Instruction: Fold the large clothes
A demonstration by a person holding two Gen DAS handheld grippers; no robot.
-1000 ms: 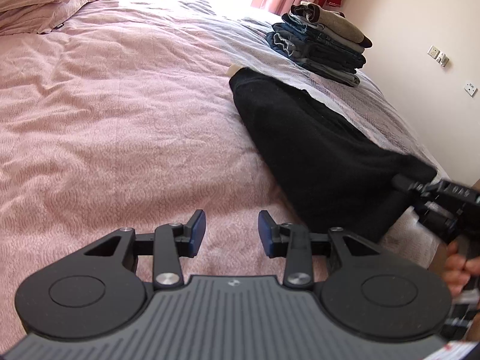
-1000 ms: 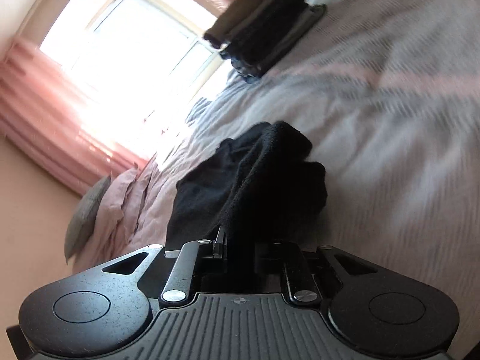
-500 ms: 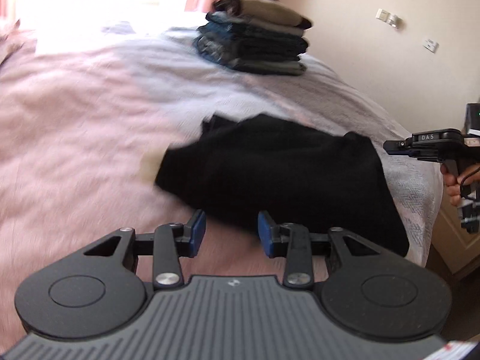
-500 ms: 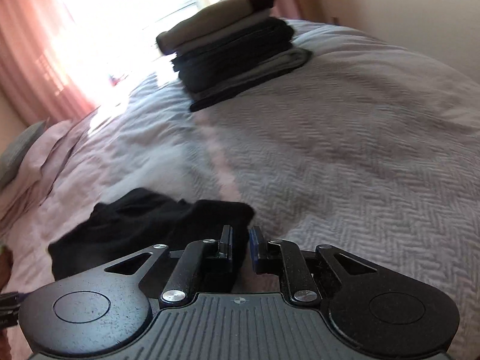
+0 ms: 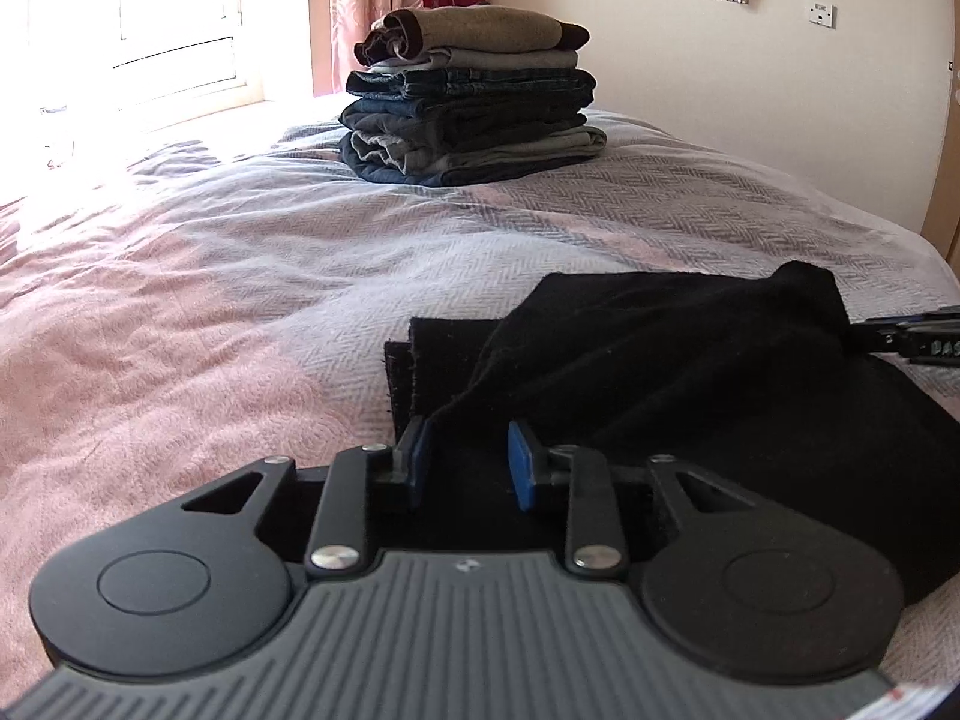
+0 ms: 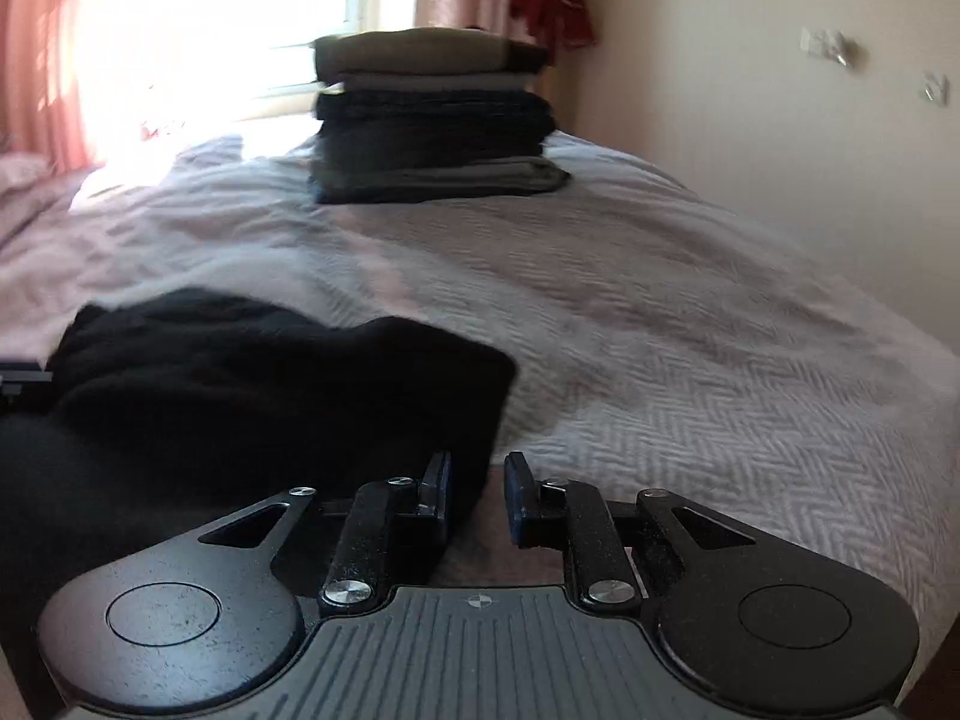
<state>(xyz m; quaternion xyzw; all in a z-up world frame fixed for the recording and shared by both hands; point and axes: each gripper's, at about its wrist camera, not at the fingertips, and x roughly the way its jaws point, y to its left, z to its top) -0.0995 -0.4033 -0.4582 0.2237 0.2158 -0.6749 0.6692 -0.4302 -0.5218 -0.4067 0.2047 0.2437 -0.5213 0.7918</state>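
Black garment (image 5: 690, 372) now folded, long axis crosswise on bed (image 5: 240, 300)

Black garment (image 5: 690, 372) on pink-and-grey herringbone bedspread (image 5: 240, 276).

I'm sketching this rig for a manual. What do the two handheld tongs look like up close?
Both match: a grey ribbed central plate flanked by two round black housings with embossed circles, triangular cut-outs, black linkage bars with silver pivot screws, and a small round mark on the plate. The left tongs carry bright blue pads; the right tongs have darker blue pads and a dusty, speckled finish. No cables or sleeves show.
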